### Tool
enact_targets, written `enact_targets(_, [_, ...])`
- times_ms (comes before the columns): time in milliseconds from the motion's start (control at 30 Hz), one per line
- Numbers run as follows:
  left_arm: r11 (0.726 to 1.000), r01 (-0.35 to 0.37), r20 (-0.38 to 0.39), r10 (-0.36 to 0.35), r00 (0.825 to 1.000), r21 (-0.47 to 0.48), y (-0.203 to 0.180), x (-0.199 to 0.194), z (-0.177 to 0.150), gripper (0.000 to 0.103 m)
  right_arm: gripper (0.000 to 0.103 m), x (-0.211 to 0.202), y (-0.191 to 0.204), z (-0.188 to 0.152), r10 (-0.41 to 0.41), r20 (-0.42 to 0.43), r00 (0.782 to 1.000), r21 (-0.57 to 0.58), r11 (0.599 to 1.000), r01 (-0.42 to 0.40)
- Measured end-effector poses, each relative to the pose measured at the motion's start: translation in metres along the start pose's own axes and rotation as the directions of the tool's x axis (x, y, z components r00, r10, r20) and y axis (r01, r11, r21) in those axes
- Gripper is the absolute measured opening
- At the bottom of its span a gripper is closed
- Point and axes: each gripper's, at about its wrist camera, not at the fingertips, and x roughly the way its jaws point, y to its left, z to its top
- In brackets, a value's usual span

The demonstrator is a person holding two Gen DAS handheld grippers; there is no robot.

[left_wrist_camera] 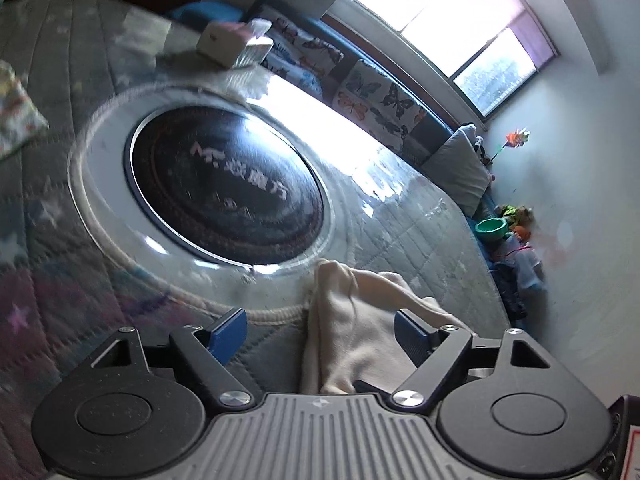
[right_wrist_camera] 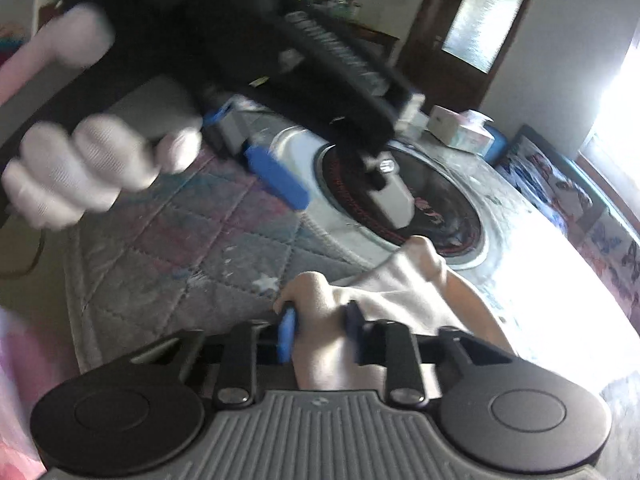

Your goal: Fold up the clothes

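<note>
Right gripper (right_wrist_camera: 320, 328), blue pads narrow, clamps a bunch of the cream soft-knit garment (right_wrist_camera: 400, 292); cloth bulges up between the pads and trails toward 1 o'clock over the round table's glass top. Likely pinned so the fabric can be lifted or drawn out for a fold.

Left gripper (left_wrist_camera: 320, 330) stands wide, pads well apart, holding nothing. The same cream garment (left_wrist_camera: 360, 320) runs up between them, nearer the pad at 3 o'clock; contact there I cannot tell. Judgement: it is placed to take a second pinch.

In the right view, the white-gloved hand (right_wrist_camera: 92, 168) at 10 o'clock carries that left gripper above the quilted grey star-print table cover (right_wrist_camera: 160, 264).

Black round induction plate with white ring (left_wrist_camera: 224, 184) sits at table centre, 11 o'clock of the garment. White tissue box (left_wrist_camera: 232, 44) at 12 o'clock, well apart.

Motion blur throughout. Fold barely begun, garment still bunched.
</note>
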Motion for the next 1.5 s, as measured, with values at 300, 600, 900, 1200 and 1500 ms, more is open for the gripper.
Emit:
enact_targets(300, [0.991, 0.042, -0.057, -0.05, 0.997, -0.13, -0.006, 0.02, 0.0, 0.08, 0.013, -0.024, -0.041, -0.002, 0.062, 0.071, 0.996, 0.223, 0.972, -0.076])
enact_targets(600, [0.968, 0.037, -0.116, -0.068, 0.991, -0.246, -0.002, 0.051, 0.003, 0.07, 0.012, -0.041, -0.052, -0.009, 0.071, 0.113, 0.991, 0.266, 0.959, -0.099])
enact_targets(900, [0.945, 0.049, -0.133, -0.097, 0.986, -0.323, 0.007, 0.071, 0.004, 0.044, 0.012, -0.047, -0.055, -0.015, 0.099, 0.135, 0.986, 0.291, 0.947, -0.135])
enact_targets(1200, [0.936, 0.041, -0.137, -0.094, 0.986, -0.35, 0.016, 0.078, 0.0, 0.022, 0.016, -0.04, -0.061, -0.019, 0.116, 0.135, 0.984, 0.311, 0.938, -0.153])
enact_targets(1500, [0.936, 0.043, -0.129, -0.093, 0.987, -0.348, 0.016, 0.078, -0.001, 0.022, 0.029, -0.063, -0.077, -0.036, 0.066, 0.147, 0.987, 0.375, 0.919, -0.118])
